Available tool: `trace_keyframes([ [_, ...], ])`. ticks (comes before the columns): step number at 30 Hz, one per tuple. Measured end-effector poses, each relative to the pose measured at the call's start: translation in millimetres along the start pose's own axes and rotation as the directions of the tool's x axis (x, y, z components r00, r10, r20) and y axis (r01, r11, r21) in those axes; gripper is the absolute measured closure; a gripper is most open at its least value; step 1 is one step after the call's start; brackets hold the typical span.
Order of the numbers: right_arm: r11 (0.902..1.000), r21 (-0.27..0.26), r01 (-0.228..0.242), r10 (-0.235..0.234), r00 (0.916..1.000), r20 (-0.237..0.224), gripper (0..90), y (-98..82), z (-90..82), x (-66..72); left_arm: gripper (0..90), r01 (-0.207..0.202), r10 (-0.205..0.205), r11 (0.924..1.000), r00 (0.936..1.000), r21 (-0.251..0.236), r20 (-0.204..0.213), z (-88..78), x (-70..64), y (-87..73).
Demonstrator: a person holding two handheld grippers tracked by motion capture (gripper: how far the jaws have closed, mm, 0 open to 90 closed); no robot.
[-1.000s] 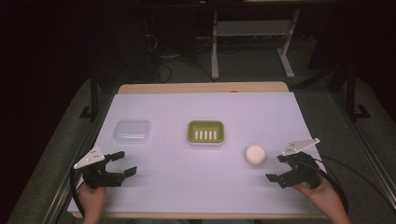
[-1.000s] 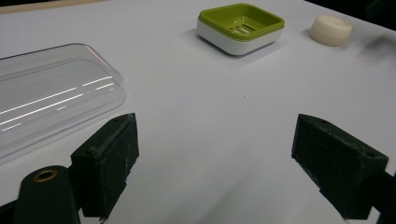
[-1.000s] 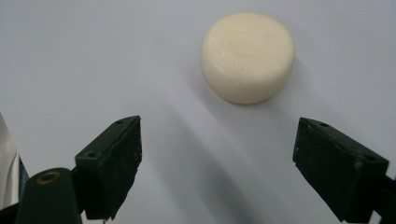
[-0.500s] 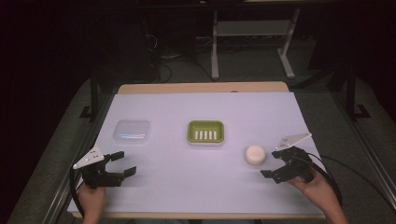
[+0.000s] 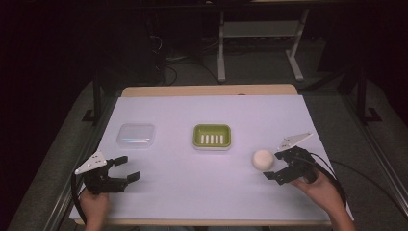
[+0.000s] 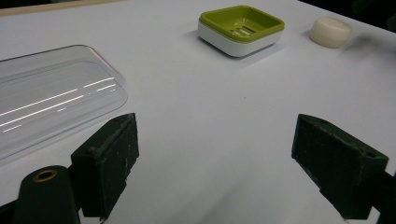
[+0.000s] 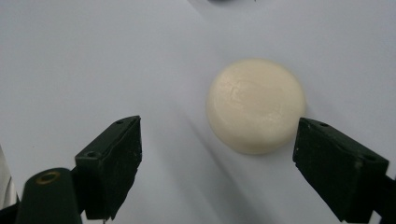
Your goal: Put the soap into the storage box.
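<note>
**Right gripper open beside the soap, left gripper idle near the lid**

From the high view, the right gripper [image 5: 275, 169] sits at the near right of the table [image 5: 288, 110], its jaws spread apart, with the round cream soap [image 5: 263, 159] lying on the white surface just beside its tips. That view cannot settle whether the jaws touch the soap. The right gripper view answers it: the soap [image 7: 256, 105] lies flat just ahead of the two black jaws, toward the right-hand one, and a thin strip of table shows between them, so nothing is gripped.

The left gripper [image 5: 126, 169] rests at the near left of the table, held in the person's left hand [image 5: 94, 207], its jaws also wide apart and empty. The left gripper view shows what the overhead picture flattens: the clear plastic lid [image 6: 51, 98] lies close by, just ahead of the left-hand jaw, its ribbed top catching streaks of light. The same view looks across the table to the green soap dish [image 6: 241, 29], showing its white base and raised walls, with the soap [image 6: 331, 31] beyond it to the right.

From above, the lid [image 5: 136, 135], the dish [image 5: 212, 136] and the soap lie in a loose row from left to right, well apart from each other, and the slotted floor of the dish is visible.
</note>
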State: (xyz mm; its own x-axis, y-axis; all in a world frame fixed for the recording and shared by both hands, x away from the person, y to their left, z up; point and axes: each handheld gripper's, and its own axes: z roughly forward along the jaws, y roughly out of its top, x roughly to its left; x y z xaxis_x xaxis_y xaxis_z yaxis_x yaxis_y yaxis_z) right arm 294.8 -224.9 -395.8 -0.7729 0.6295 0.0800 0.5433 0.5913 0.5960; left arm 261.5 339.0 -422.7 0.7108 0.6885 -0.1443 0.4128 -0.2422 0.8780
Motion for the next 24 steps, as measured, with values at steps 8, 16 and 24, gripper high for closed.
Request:
trace_keyframes([
  [8,0.9997,0.015,0.020,-0.020,0.9998,-0.009,15.0,6.9,4.6,-0.6,14.5,-0.004,0.004,1.0000,1.0000,-0.003,0.000,-0.6,0.2,0.3],
  [16,0.9989,0.039,0.026,-0.026,0.9997,-0.005,14.9,15.8,16.1,-0.8,14.5,-0.004,0.004,1.0000,1.0000,-0.005,0.001,-0.8,0.0,0.5],
  [24,0.9976,0.069,0.010,-0.011,0.9998,0.016,14.7,21.2,25.1,-6.3,14.5,-0.002,0.002,1.0000,1.0000,-0.007,0.000,-1.2,0.0,0.5],
])
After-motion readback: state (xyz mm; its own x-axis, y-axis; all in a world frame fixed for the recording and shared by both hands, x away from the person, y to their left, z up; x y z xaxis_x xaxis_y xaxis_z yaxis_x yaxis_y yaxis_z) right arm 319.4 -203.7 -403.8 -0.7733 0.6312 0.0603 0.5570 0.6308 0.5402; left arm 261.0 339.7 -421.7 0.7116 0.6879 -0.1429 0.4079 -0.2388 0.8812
